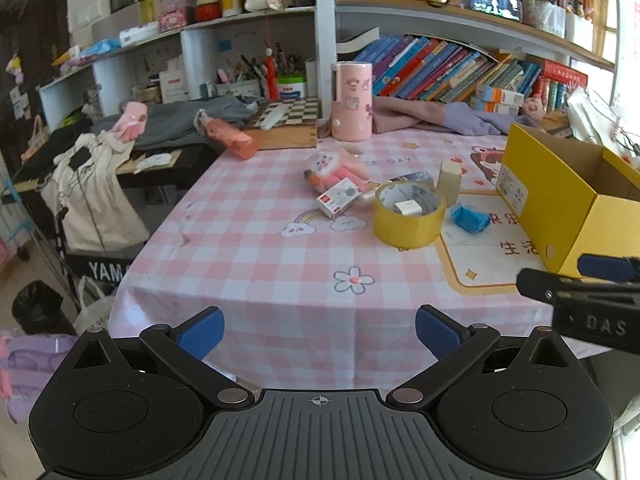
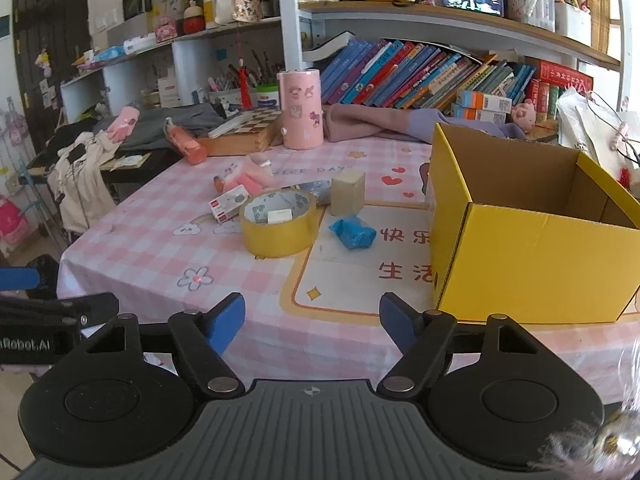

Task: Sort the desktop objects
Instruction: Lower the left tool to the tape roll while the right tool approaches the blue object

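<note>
I read this as the approach step: nothing is picked up, and both tools hang over the near edge of the worktop (image 2: 132,248). My left gripper (image 1: 320,334) has its jaws released and empty. My right gripper (image 2: 312,322) also has jaws parted with nothing between them.

The likeliest first target is the blue crumpled wrapper (image 2: 353,233), at about one o'clock from my right gripper, just beside the yellow cardboard box (image 2: 532,264) at two o'clock. It looks soft and small, so I judge it needs a low, centred pinch. The box stands open-topped and, as far as I can see, empty.

At eleven o'clock sits the yellow tape roll (image 2: 278,222), lying flat with a small white block (image 2: 280,216) inside its ring. Behind it lie a small white carton (image 2: 229,202), a pink toy (image 2: 244,174) and a beige block (image 2: 347,198).
</note>
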`<state>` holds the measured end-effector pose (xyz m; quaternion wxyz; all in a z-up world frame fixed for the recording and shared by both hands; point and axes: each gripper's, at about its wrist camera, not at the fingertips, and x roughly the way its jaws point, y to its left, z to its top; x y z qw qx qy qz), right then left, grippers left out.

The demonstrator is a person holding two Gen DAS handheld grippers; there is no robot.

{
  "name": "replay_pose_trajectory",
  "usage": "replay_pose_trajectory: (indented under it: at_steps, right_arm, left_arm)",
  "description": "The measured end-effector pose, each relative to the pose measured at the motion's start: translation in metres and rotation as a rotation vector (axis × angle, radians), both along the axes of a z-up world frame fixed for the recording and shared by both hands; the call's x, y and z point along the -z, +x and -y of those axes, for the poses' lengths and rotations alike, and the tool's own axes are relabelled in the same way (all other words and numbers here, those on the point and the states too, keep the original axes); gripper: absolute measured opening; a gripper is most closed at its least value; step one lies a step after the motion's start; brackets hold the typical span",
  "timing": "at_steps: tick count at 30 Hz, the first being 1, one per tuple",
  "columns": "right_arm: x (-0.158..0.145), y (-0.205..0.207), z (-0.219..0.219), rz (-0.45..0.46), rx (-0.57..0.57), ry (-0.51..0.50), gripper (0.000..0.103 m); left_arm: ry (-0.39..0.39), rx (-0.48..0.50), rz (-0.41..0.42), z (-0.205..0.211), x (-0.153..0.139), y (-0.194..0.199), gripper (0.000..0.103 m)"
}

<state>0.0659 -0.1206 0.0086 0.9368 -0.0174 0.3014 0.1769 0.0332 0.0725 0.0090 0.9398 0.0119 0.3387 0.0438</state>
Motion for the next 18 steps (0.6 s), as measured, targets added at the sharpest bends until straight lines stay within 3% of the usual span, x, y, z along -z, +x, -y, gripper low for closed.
replay_pose_trajectory:
  at_steps: [10,18]
  right_arm:
    - [0.005,0.029,-0.016,-0.021,0.037,-0.016,0.072]
    - [0.01,0.064,-0.02,-0.071,0.107,0.004,0.059]
  left_arm:
    - [-0.009,0.052,-0.029,-0.009,0.009,0.036,0.102]
    - [0.012,0.108,-0.039,-0.012,0.011,0.065,0.1]
